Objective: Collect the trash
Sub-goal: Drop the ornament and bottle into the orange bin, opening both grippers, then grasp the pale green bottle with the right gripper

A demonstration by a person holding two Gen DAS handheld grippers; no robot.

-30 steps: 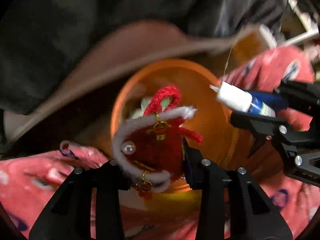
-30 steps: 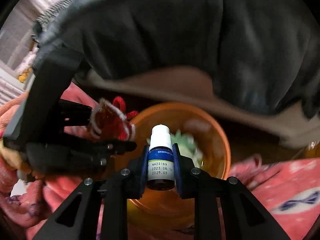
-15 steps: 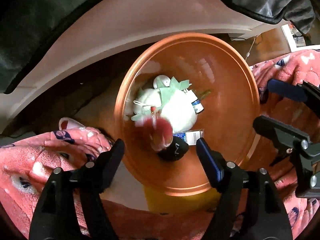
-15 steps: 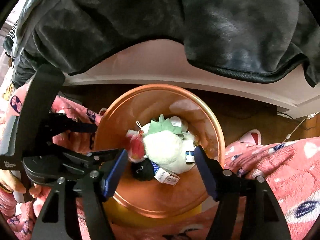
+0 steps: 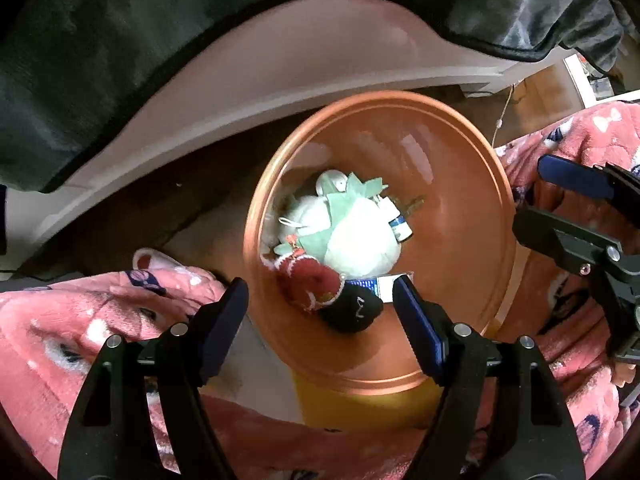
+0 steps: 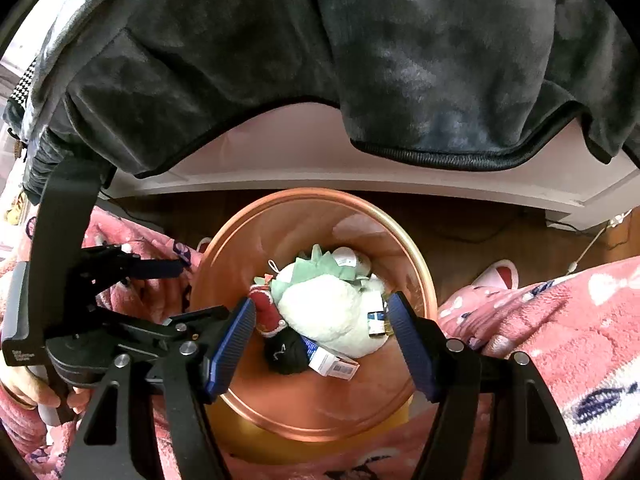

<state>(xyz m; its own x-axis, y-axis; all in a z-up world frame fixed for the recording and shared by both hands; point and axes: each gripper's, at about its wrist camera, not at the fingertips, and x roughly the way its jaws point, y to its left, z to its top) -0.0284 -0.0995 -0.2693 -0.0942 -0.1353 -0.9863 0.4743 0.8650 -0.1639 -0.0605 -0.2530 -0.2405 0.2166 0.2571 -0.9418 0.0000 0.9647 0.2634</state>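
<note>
An orange bin (image 5: 384, 97) (image 6: 312, 194) stands below both grippers. In it lie a white-and-green plush (image 5: 356, 240) (image 6: 324, 308), a red knitted ornament (image 5: 316, 284) (image 6: 268, 314), a black lump (image 5: 352, 314) (image 6: 286, 354), a small white-and-blue bottle (image 5: 400, 229) (image 6: 376, 320) and a white-and-blue box (image 5: 382, 285) (image 6: 332, 362). My left gripper (image 5: 320, 300) (image 6: 180, 292) hangs open over the bin's left side, nothing between its fingers. My right gripper (image 6: 320, 316) (image 5: 560, 208) is open over the bin too, holding nothing.
A person's legs in pink patterned fleece (image 5: 80, 320) (image 6: 560, 320) flank the bin. A pink slipper (image 6: 496, 276) (image 5: 154, 258) sits on the dark wood floor. A dark grey blanket (image 6: 360, 60) drapes over a white furniture edge (image 6: 304, 160) behind the bin. A hand (image 6: 24, 388) grips the left tool.
Both grippers have opened. The red ornament has dropped from the left one and the bottle from the right one; both now lie in the bin.
</note>
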